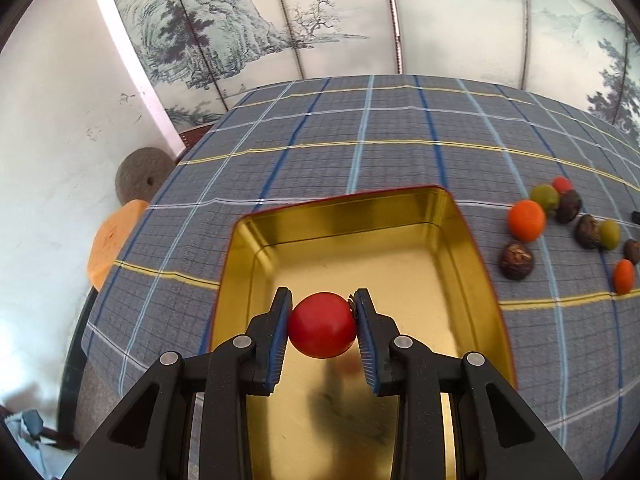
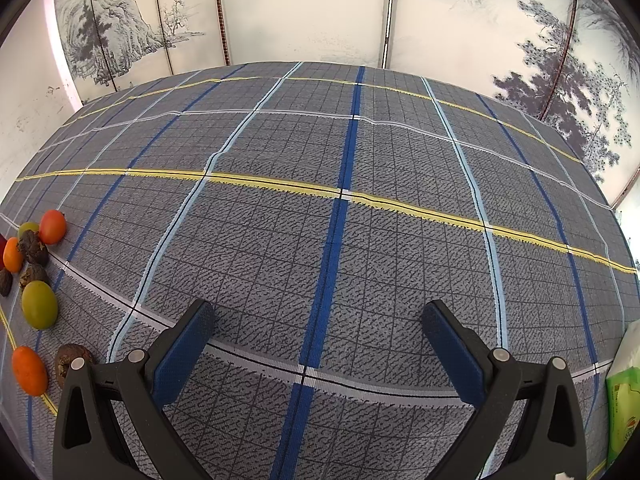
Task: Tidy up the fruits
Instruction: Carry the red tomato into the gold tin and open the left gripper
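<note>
My left gripper is shut on a red round fruit and holds it above the open gold tin tray, near its front half. The tray shows nothing else inside. Loose fruits lie on the cloth right of the tray: an orange one, a green one, dark wrinkled ones and others. My right gripper is open and empty above bare cloth. In the right wrist view the same fruits lie at the far left: a green one, an orange one, a dark one.
A grey plaid cloth covers the table. A painted folding screen stands behind it. An orange stool and a grey round stone are past the table's left edge. A green packet lies at the right edge.
</note>
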{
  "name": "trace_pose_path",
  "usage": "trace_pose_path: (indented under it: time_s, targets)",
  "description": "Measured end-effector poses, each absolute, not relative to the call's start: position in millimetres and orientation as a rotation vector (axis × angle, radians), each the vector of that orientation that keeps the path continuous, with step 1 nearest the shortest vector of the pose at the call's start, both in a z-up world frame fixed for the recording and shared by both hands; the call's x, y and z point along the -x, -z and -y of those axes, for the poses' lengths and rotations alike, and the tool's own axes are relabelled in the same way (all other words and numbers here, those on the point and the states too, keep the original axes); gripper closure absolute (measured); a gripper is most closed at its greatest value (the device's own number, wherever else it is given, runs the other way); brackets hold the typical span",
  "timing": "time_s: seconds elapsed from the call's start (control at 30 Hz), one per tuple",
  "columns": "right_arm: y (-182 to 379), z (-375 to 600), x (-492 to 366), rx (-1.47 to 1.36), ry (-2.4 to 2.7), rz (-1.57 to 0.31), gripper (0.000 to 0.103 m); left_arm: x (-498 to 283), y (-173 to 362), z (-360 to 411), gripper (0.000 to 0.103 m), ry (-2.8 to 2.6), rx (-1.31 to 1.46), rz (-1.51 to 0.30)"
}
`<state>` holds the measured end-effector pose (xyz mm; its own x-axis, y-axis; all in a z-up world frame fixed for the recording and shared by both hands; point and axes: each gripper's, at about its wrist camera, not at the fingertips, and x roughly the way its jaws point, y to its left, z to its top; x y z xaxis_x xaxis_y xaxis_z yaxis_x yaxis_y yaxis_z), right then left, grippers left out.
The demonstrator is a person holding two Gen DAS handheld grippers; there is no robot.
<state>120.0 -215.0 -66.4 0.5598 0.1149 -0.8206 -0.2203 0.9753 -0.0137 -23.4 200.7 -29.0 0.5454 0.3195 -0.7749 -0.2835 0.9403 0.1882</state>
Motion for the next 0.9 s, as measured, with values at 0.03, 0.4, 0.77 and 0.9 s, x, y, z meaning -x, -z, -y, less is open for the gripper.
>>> trace_pose_path:
  time_s: [0.03,0.4,0.77,0.9]
  targets:
    - [66,215,-120,0.119,-0.198,-0.957,0.0,21,30,-204,0.07,-0.362,-0.045,-0.93]
    - [67,215,-120,0.118,-0.198,-0.958,0.0,-2,36,-225,0.07,-0.378,-0.083,-0.958]
    - [67,215,-120,0.118,-0.197,-0.958,0.0,-22,51,-246,0.07,-0.395,-0.07,-1.005]
    - [67,215,-120,0.117,-0.198,-0.958,0.0,-28,54,-250,0.069,-0.401,-0.074,-1.011]
